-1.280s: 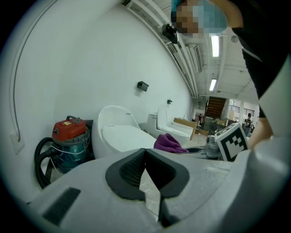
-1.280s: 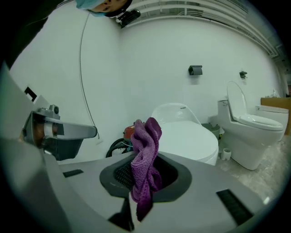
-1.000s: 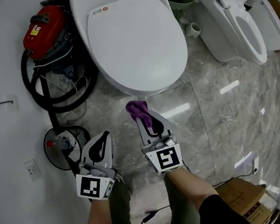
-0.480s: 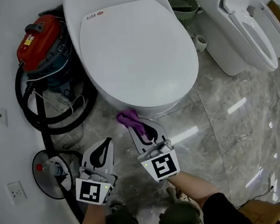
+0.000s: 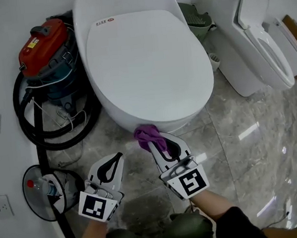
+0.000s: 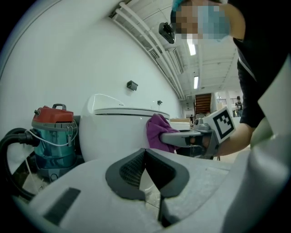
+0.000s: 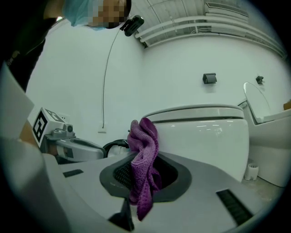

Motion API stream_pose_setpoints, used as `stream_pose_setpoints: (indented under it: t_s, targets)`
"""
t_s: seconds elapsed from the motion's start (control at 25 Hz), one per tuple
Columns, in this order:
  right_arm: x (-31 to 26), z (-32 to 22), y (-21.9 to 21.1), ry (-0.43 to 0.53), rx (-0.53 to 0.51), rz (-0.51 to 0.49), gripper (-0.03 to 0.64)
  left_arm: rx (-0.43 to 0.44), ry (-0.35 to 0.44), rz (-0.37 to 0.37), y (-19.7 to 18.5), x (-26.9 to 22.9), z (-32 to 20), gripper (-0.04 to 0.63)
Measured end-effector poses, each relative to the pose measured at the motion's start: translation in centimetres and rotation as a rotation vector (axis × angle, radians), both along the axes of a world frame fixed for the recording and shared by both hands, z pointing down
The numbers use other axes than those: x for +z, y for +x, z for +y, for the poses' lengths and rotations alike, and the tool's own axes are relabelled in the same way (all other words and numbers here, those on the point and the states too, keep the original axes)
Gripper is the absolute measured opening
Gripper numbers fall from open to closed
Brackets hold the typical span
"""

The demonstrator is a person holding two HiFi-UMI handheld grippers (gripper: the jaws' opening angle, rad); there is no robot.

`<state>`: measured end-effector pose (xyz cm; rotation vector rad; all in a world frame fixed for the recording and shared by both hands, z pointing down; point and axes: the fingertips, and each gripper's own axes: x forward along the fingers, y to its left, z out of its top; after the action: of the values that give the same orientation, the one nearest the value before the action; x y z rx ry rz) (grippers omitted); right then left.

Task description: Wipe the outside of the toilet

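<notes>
Far left of the toilet (image 5: 142,58), against the wall: red-and-teal vacuum cleaner (image 5: 45,42), black hose (image 5: 20,111) looped on the marble floor (image 5: 234,133).

In front of the toilet, toward its left side: left gripper (image 5: 116,159), fingers (image 6: 132,168) pressed together with nothing between them. Tips aimed at the bowl, well short of it, touching nothing.

Just beside it and closer to the toilet: right gripper (image 5: 155,140), fingers pinching a purple cloth (image 5: 146,133). Cloth bunched above and ahead of the fingertips, with one fold hanging down between the pads (image 7: 173,177). Front lump of the cloth up against the bowl's front wall, just under the closed lid (image 5: 147,52).

Behind the toilet, to its right: green basket (image 5: 195,13). Further right of the toilet: second toilet (image 5: 257,51), lid raised.
</notes>
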<state>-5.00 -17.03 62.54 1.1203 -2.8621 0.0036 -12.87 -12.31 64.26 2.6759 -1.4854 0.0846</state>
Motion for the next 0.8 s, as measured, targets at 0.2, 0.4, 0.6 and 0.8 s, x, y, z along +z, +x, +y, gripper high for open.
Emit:
stream_pose_setpoints:
  t_s: [0.2, 0.4, 0.6, 0.8]
  targets:
    - [-0.5, -0.3, 4.4, 0.004, -0.011, -0.006, 0.067, -0.026, 0.017, 0.003, 0.3, 0.0, -0.3, 0.000]
    - [-0.3, -2.2, 10.4, -0.013, 0.035, -0.019, 0.067, -0.010, 0.008, -0.022, 2.4, 0.4, -1.2, 0.000]
    - [-0.6, -5.7, 15.7, 0.025, 0.114, -0.024, 0.067, 0.019, 0.016, -0.025, 5.1, 0.3, -1.3, 0.000]
    - [-0.3, -9.4, 19.0, 0.048, 0.185, -0.049, 0.066, 0.020, 0.018, -0.018, 6.0, 0.2, -1.3, 0.000]
